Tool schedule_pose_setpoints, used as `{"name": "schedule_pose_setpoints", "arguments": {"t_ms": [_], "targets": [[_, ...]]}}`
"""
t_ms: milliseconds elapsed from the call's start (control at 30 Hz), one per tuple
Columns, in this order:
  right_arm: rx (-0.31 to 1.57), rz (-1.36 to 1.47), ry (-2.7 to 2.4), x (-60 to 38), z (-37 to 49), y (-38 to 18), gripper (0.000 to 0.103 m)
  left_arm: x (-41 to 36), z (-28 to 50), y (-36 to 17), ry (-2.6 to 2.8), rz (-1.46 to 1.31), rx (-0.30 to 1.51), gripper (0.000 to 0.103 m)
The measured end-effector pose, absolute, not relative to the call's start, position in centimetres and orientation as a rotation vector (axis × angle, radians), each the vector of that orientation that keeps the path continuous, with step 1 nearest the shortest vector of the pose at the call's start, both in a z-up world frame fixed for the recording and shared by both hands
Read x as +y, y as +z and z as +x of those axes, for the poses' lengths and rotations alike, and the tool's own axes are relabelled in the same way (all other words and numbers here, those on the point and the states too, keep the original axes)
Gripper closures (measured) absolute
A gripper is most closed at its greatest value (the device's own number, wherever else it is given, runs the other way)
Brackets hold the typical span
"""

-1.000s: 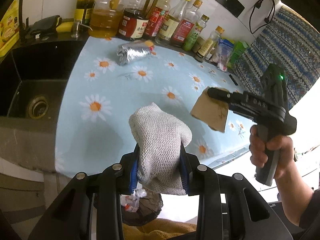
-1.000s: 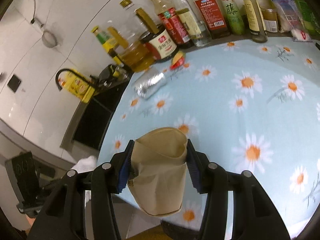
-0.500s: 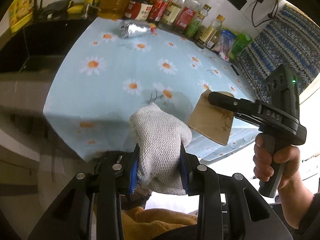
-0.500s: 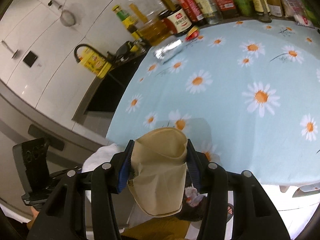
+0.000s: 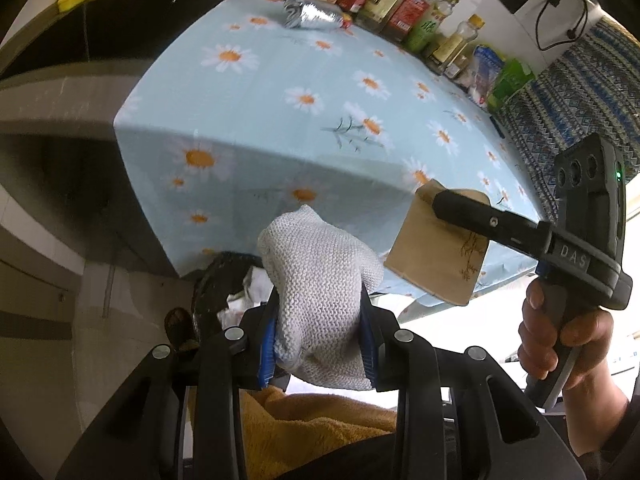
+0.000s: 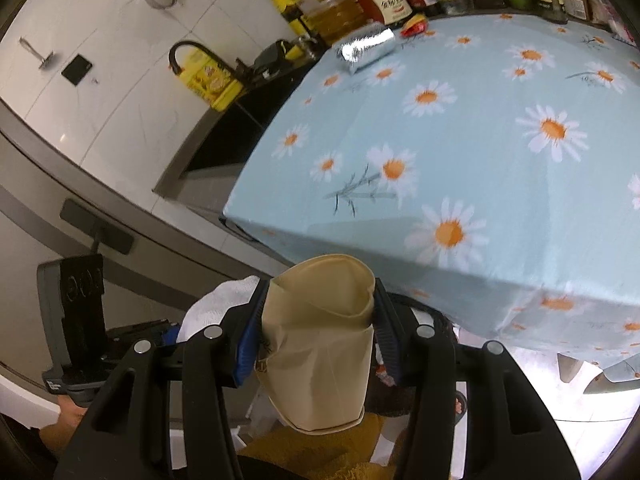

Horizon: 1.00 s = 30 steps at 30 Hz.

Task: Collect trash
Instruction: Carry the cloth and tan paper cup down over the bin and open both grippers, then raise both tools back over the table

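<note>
A white cloth (image 5: 320, 300) is clamped in the left gripper (image 5: 320, 344) above a bin (image 5: 216, 280) at nine o'clock, while a squashed paper cup (image 6: 320, 344) is pinched by the right gripper (image 6: 318, 340), the tablecloth (image 6: 480, 140) lying toward one o'clock.

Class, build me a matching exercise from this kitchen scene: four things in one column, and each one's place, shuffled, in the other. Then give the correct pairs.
Things
1. white knitted cloth
2. squashed paper cup
3. silver foil packet
4. sauce bottles

Places
A. lying on the daisy tablecloth, near the bottles
B. clamped in the right gripper
C. standing in a row along the wall
D. clamped in the left gripper

Pairs: 1-D, 2-B, 3-A, 4-C
</note>
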State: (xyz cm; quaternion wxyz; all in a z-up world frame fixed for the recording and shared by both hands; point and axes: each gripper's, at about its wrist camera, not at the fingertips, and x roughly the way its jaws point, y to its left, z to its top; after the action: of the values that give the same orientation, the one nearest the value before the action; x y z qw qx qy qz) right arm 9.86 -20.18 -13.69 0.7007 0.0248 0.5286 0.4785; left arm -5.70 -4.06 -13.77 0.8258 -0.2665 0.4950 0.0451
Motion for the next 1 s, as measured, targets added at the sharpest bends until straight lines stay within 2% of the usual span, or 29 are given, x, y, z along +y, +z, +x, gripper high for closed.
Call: {"name": "schedule_pose_setpoints", "arguments": {"t_ms": [367,433,467,500,567,1000], "targets": [[1.239,-0.022,1.034,-19.5,8.6,-16.5,0.052,-3.4,-5.5,-15.8,0.122,-0.584,1.097,0.071],[1.247,-0.023,1.031,-19.4,8.5,-16.8,0.052,-3.4,-5.2,-16.0,0.124,-0.591,1.112,0.068],[1.257,-0.021,1.031,-19.4,8.5,-16.9,0.049,-3.2,-5.1,-16.3,0.128,-0.611,1.123,0.065],[1.269,-0.019,1.028,-19.3,8.6,-17.0,0.041,-3.2,-5.0,-16.5,0.133,-0.624,1.129,0.058],[1.275,-0.009,1.018,-19.2,8.8,-17.2,0.033,-2.9,-4.8,-16.8,0.142,-0.638,1.135,0.055],[1.278,0.022,1.004,-19.4,9.7,-17.0,0.033,-2.0,-4.3,-17.1,0.17,-0.655,1.14,0.055]]}}
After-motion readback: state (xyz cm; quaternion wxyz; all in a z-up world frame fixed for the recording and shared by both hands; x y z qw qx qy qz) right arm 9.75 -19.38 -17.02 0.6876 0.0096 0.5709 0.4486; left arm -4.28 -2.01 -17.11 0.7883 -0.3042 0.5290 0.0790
